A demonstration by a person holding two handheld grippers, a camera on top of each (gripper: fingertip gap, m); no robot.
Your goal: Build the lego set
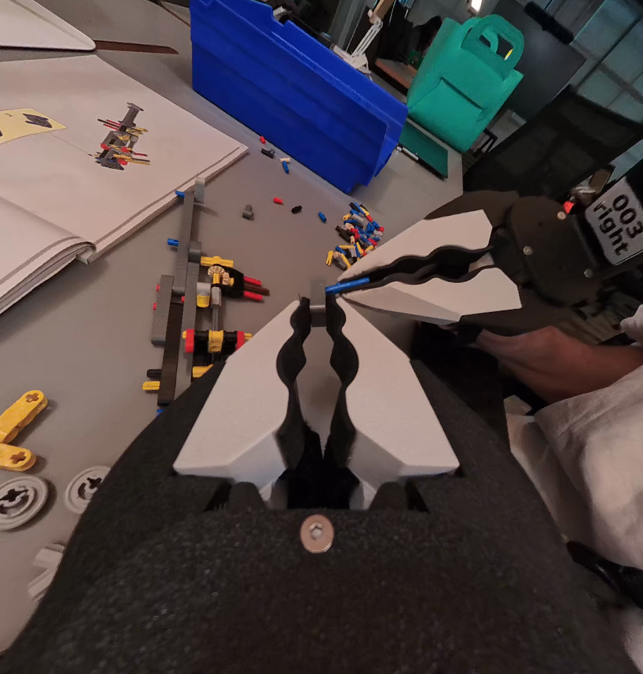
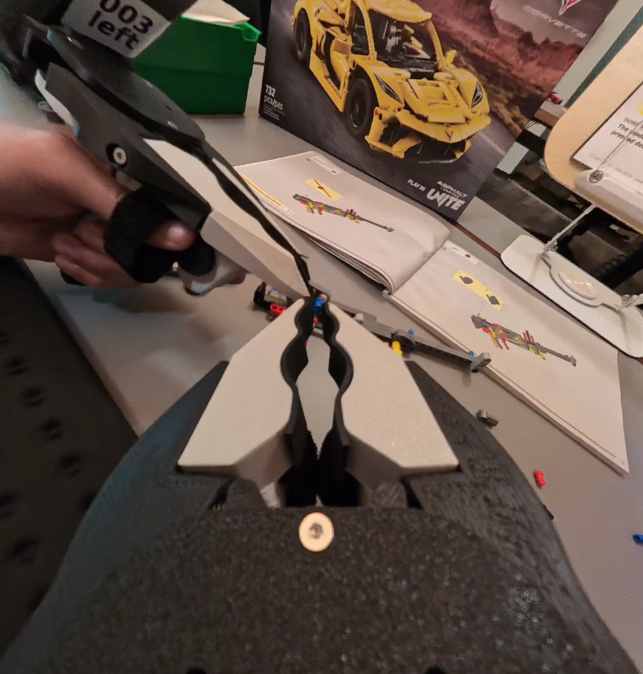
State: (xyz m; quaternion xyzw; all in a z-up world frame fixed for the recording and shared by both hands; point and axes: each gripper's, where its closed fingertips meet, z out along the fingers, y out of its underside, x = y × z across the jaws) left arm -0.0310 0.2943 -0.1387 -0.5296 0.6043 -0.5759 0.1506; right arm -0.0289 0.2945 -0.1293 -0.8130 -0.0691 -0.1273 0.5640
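At frame centre, the left gripper had its jaws clamped on a small grey piece, steadying it, seemingly so the right gripper, jaws pinching a blue pin, could push it in. Beyond, the half-built chassis lay on the grey tabletop, the instruction booklet upper left, a blue bin behind.

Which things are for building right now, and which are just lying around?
In use:
left gripper pinching a small grey piece
right gripper holding a blue pin
open instruction book
half-built frame

Lying about:
blue bin
green bag
yellow beams
grey wheel hubs
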